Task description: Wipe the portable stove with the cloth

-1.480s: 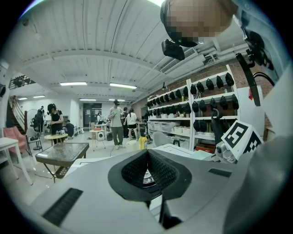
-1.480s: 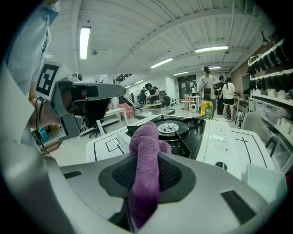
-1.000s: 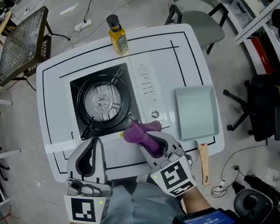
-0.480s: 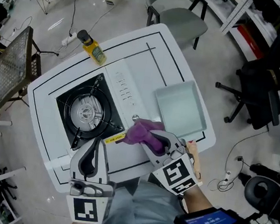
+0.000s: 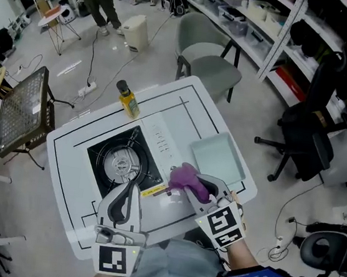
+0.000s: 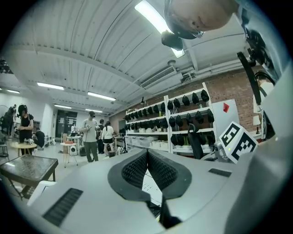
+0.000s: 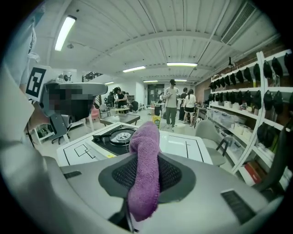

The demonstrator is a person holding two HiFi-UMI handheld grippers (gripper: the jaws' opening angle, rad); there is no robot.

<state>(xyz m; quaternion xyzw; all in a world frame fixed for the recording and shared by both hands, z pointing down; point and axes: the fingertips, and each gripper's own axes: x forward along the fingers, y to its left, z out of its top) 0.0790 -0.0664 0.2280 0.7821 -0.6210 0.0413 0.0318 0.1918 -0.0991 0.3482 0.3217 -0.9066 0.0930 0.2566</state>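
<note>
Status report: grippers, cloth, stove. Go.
Left gripper shut, empty. Right gripper shut on purple cloth, held off the stove. Bottle, tray beside stove, not on it.

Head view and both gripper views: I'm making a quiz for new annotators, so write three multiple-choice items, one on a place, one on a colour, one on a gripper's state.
1. Where does the bottle stand?
A) beyond the stove, near the table's far edge
B) on the stove
C) at the table's near edge

2. What colour is the cloth in the right gripper?
A) yellow
B) purple
C) white

3. How is the left gripper?
A) shut on the cloth
B) wide open
C) shut, empty

A: the head view shows it past the stove.
B: the right gripper view shows purple terry clamped between the jaws.
C: its pads meet with nothing between them.
</note>
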